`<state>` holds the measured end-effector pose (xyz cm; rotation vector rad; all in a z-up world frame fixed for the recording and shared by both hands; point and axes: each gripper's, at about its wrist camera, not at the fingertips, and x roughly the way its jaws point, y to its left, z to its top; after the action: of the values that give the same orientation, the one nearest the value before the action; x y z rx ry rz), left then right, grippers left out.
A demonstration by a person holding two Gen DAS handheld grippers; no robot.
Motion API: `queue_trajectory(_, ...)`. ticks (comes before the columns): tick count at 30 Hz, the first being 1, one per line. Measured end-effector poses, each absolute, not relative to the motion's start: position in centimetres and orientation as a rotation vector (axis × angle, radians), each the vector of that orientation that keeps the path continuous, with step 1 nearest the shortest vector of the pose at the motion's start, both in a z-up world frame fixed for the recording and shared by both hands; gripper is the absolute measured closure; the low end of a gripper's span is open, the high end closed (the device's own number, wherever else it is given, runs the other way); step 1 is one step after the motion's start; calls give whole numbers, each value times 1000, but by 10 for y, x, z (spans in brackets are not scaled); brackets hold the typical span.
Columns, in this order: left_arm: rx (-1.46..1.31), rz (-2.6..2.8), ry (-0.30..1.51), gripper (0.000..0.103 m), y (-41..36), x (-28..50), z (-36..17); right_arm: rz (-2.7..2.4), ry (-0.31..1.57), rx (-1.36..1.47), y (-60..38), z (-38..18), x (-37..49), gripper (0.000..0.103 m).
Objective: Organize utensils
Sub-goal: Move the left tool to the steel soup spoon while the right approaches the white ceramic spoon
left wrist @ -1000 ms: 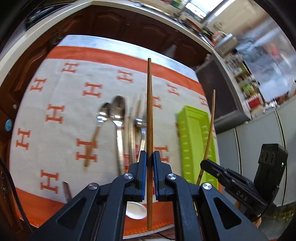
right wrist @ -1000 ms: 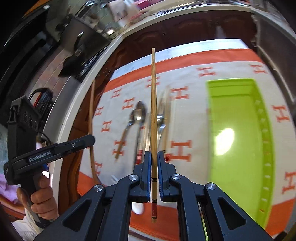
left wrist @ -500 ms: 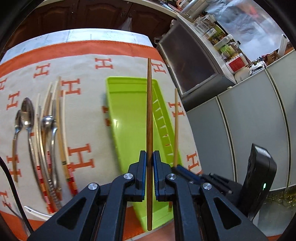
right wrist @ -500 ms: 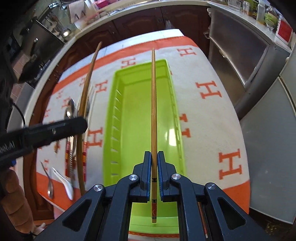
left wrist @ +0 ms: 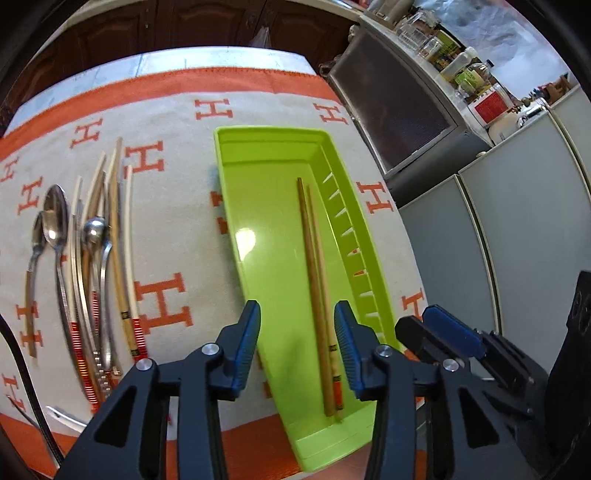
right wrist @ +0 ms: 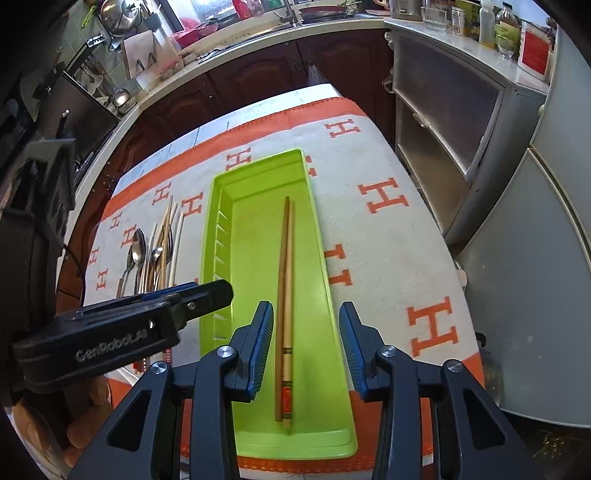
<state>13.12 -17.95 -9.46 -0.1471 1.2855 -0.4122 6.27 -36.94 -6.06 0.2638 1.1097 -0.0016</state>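
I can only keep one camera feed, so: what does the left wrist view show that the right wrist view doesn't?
Only the left wrist view shows the full handles of the spoons and the loose chopsticks on the cloth. Only the right wrist view shows the sink counter and the hand holding the left gripper. Both show the green tray holding two chopsticks, and the right gripper open.

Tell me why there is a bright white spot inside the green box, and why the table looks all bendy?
In the left wrist view the white spot is glare, light bouncing off the shiny floor of the green tray, left of the two chopsticks. In the right wrist view no such spot shows on the tray. Both views come from fisheye lenses, which curve the straight orange edges of the tablecloth.
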Motion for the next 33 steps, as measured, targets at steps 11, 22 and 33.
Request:
queue_trajectory(11,-70,-233,1124,40,-93,89,-54,71,1099,245,-337,-53,47,65)
queue_trajectory(22,-92,8,1076,34,43,34,-37,252,1144,147,-257,-56,39,65)
queue_trajectory(33,-181,116,1113,18,118,-11,-65,465,1221,0,-151,-80,40,65)
